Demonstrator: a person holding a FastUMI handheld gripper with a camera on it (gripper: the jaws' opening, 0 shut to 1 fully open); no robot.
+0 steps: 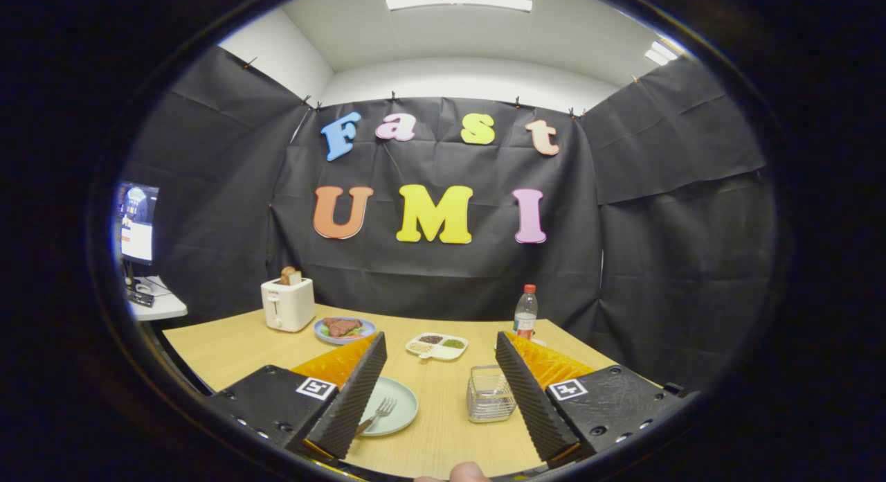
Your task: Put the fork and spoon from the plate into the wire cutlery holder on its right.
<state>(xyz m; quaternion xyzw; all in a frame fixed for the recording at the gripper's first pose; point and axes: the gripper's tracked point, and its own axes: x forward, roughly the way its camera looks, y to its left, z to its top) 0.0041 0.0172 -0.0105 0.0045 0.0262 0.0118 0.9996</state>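
A pale green plate (396, 406) lies on the wooden table (443, 433), partly hidden behind my left finger (349, 399). On it rests a fork (379, 413), tines pointing away from me. I cannot make out a spoon; the finger covers part of the plate. The wire cutlery holder (489, 393) stands upright to the right of the plate, just inside my right finger (529, 399), and looks to hold nothing. My gripper (439, 347) hovers above the near part of the table, open wide with nothing between its fingers. Plate and holder both lie below and between the fingers.
Farther back stand a white toaster (287, 303) with toast, a blue plate of food (344, 329), a white divided dish (437, 345) and a red-capped bottle (525, 312). A side table with a monitor (136, 222) is at the left. A fingertip (467, 472) shows below the gripper.
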